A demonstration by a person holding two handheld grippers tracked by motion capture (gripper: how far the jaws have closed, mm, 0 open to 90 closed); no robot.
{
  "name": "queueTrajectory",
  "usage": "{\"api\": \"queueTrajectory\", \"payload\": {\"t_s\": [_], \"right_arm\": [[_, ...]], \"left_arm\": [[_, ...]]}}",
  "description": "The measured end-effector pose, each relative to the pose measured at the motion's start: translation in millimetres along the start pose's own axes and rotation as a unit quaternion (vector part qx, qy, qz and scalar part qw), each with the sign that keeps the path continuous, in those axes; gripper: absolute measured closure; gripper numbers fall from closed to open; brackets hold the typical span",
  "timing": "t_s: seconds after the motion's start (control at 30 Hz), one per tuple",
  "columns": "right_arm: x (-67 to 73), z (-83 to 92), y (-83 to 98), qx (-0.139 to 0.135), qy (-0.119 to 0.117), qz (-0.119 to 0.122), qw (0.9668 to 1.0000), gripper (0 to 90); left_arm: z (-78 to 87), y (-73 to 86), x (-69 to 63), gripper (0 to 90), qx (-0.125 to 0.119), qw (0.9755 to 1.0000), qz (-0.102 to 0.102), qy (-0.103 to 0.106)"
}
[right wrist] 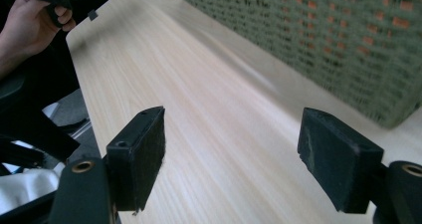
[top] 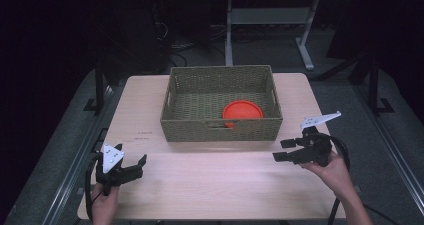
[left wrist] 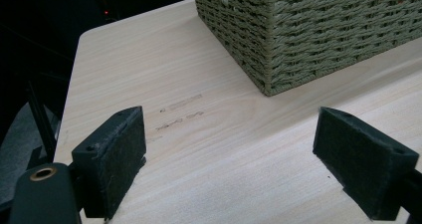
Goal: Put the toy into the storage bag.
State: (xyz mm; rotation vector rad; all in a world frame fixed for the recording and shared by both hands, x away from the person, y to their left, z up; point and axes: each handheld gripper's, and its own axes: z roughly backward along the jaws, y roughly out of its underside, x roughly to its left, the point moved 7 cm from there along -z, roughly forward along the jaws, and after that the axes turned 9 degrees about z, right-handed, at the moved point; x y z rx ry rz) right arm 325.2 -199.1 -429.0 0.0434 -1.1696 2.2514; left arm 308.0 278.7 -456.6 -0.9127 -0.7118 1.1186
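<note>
Basket (top: 221,105), woven and olive green, stands at the middle of the far half of the surface (top: 215,177). An orange disc (top: 242,110) lies inside it, on the bottom, toward the near right corner and close against the near wall. In the right tongs' own view, orange shows through the gaps in the weave of the basket wall (right wrist: 318,35).

Left tongs (top: 129,166) sit near the near left corner of the surface, held by the person's left hand (top: 104,202), and point forward and to the right, toward the basket. They are released: their own view shows the two black pads wide apart, with bare wood between them and the basket's near left corner (left wrist: 308,30) ahead, well clear of the tips.

Right tongs (top: 285,150) are held by the right hand (top: 334,172) near the right edge, just off the basket's near right corner, and point left along the surface. They too are released, with nothing between the pads; bare wood (right wrist: 209,109) runs ahead of them beside the basket wall. Far off in that view, the person's other hand (right wrist: 30,25) grips the left tongs.

A few faint dark marks (left wrist: 181,109) lie on the wood just ahead of the left tongs.
</note>
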Motion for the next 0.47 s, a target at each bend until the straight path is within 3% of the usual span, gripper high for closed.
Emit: {"api": "queueTrajectory", "payload": {"t_s": [0.2, 0.27, 0.47], "right_arm": [[-3.9, -0.6, 30.8, 0.002, -0.001, -0.016, 0.9999, 26.1], [-3.5, -0.5, 33.7, 0.001, -0.002, -0.019, 0.9998, 26.1], [6.0, -1.3, 55.4, -0.027, 0.006, -0.025, 0.9993, 25.0]], "left_arm": [[-0.4, 0.5, -0.2, 12.8, 0.002, 1.0000, -0.001, 0.000], [-0.4, 0.5, -0.6, 12.8, 0.003, 1.0000, 0.000, 0.000], [-2.0, 0.8, -1.1, 12.9, 0.006, 1.0000, -0.001, 0.000]]}}
